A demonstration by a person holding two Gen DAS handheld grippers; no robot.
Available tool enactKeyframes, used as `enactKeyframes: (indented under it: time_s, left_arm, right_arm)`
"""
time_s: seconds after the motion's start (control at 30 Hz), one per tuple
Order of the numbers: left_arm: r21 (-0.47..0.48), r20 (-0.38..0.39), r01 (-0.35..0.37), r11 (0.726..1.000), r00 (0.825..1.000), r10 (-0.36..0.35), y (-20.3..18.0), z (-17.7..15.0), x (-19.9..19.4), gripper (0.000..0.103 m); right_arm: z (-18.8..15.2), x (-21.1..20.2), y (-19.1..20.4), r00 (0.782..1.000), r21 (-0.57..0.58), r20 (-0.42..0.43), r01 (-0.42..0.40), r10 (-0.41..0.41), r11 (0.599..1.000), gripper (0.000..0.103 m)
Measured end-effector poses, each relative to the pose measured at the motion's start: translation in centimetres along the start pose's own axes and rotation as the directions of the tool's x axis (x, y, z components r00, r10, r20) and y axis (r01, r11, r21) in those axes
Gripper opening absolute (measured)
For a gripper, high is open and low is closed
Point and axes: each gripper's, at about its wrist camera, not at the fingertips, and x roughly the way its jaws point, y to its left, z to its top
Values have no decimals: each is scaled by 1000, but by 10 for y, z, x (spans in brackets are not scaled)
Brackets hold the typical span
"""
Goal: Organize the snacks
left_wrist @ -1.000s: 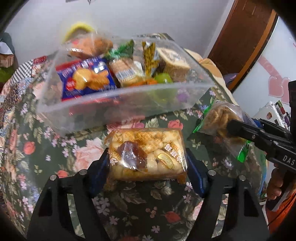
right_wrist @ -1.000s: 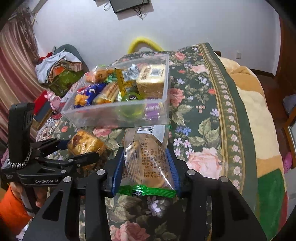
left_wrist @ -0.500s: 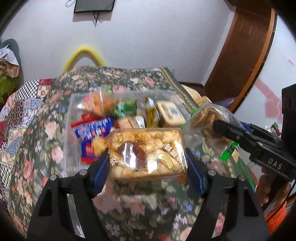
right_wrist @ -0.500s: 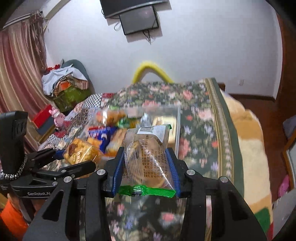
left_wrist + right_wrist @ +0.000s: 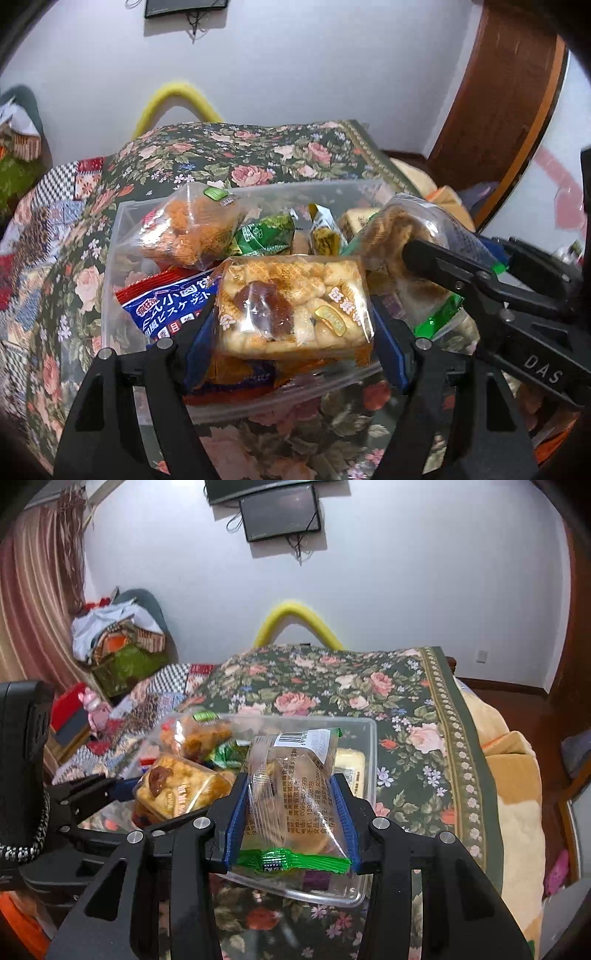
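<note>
My left gripper (image 5: 293, 325) is shut on a clear pack of puffed rice cake (image 5: 291, 302) with a red date on top, held above the clear plastic bin (image 5: 110, 258). My right gripper (image 5: 291, 808) is shut on a clear bread packet (image 5: 291, 794) with a green end seal and a barcode label, also over the bin (image 5: 371, 746). The right wrist view shows the left gripper (image 5: 166, 794) with its rice cake pack (image 5: 177, 786) at the left. In the left wrist view the bread packet (image 5: 406, 236) hangs at the right in the right gripper (image 5: 436, 266).
The bin holds several snacks: an orange pastry bag (image 5: 192, 229), a blue biscuit pack (image 5: 170, 302), a green sachet (image 5: 266, 232), a yellow cake box (image 5: 351, 764). It stands on a floral bedspread (image 5: 406, 716). A yellow tube (image 5: 295, 616), wall screen (image 5: 280, 517) and clothes pile (image 5: 118, 638) lie behind.
Both grippers rose and moved forward with their packs, from low in front of the bin to above it. The bin's contents now show from above.
</note>
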Motion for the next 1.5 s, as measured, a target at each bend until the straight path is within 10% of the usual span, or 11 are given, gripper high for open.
enactKeyframes:
  time_s: [0.57,1.13,1.5]
  left_arm:
    - [-48,145,19,999,989,-12,3,-5,-89,79]
    - [9,532,-57,998,846,43,-36,-53,-290,95]
    - [-16,561,-76,997,825,72,-36,-74,-314,103]
  right_arm:
    - [7,-66,4,997,44,64,-34,31,998,56]
    - [-8,-228,65,925,-6,381,7,-4,1000,84]
    - [-26,-247,82,906,-35,421,57,-37,998,103]
